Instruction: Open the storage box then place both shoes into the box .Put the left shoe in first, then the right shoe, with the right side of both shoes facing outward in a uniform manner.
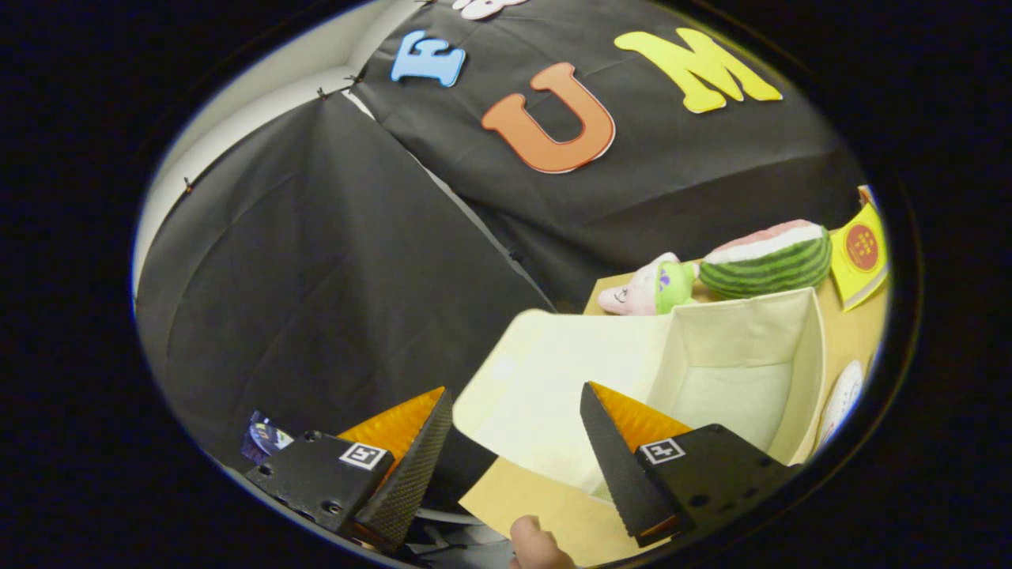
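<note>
- The counter [545, 506] is a tan surface seen tilted; it carries the box and, at its far side, a few soft toys.
- The box [743, 371] is cream fabric and stands open just beyond the right finger; its inside looks empty, with pale walls and a bare floor.
- The lid [553, 387], a broad cream flap, is folded out to the left of the box opening and lies between and just ahead of the two fingers, touching neither as far as I can tell.
- A watermelon toy [767, 261] lies on the far side of the box, and a pink plush [648, 288] lies just left of it, both behind the box's far wall.
- A yellow card [860, 253] sits to the right of the watermelon toy, and a white round object [840, 399] shows at the right of the box, too cut off to name.
- The gripper [514, 454] has its jaws wide apart and holds nothing.
- A fingertip [538, 545] of a person shows at the near edge, between the fingers.
- Judgement: the opening step looks done or nearly so, since the lid is thrown back and the box is empty. The next move calls for finding the left shoe and closing on it so that it goes in with its right side facing outward.
</note>
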### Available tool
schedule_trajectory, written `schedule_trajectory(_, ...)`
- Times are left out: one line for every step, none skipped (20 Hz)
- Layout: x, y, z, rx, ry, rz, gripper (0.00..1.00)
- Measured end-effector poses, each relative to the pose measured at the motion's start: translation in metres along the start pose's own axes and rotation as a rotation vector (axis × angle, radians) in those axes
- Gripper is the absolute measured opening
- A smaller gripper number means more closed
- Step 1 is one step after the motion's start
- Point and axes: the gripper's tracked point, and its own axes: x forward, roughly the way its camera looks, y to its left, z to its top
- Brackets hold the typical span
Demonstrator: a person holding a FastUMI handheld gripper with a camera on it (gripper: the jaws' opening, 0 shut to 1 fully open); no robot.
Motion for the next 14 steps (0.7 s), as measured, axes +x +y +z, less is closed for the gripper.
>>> schedule_trajectory(-0.007, -0.003, -0.007, -0.012, 0.012, -0.014, 1.0)
schedule_trajectory(-0.017, -0.008, -0.011, -0.023, 0.025, -0.028, 1.0)
schedule_trajectory(-0.027, -0.012, -0.015, -0.032, 0.033, -0.031, 1.0)
schedule_trajectory(-0.039, -0.02, -0.018, -0.04, 0.039, -0.052, 1.0)
schedule_trajectory(-0.051, -0.024, -0.02, -0.044, 0.033, -0.049, 1.0)
schedule_trajectory(-0.062, -0.027, -0.022, -0.043, 0.027, -0.051, 1.0)
schedule_trajectory(-0.074, -0.033, -0.025, -0.043, 0.025, -0.054, 1.0)
schedule_trajectory(-0.085, -0.04, -0.027, -0.045, 0.025, -0.06, 1.0)
schedule_trajectory(-0.094, -0.051, -0.032, -0.056, 0.042, -0.078, 1.0)
schedule_trajectory(-0.106, -0.065, -0.041, -0.074, 0.065, -0.104, 1.0)
schedule_trajectory(-0.118, -0.081, -0.048, -0.084, 0.082, -0.128, 1.0)
schedule_trajectory(-0.13, -0.098, -0.052, -0.078, 0.09, -0.157, 1.0)
schedule_trajectory(-0.142, -0.11, -0.058, -0.067, 0.088, -0.17, 1.0)
schedule_trajectory(-0.152, -0.124, -0.063, -0.061, 0.091, -0.171, 1.0)
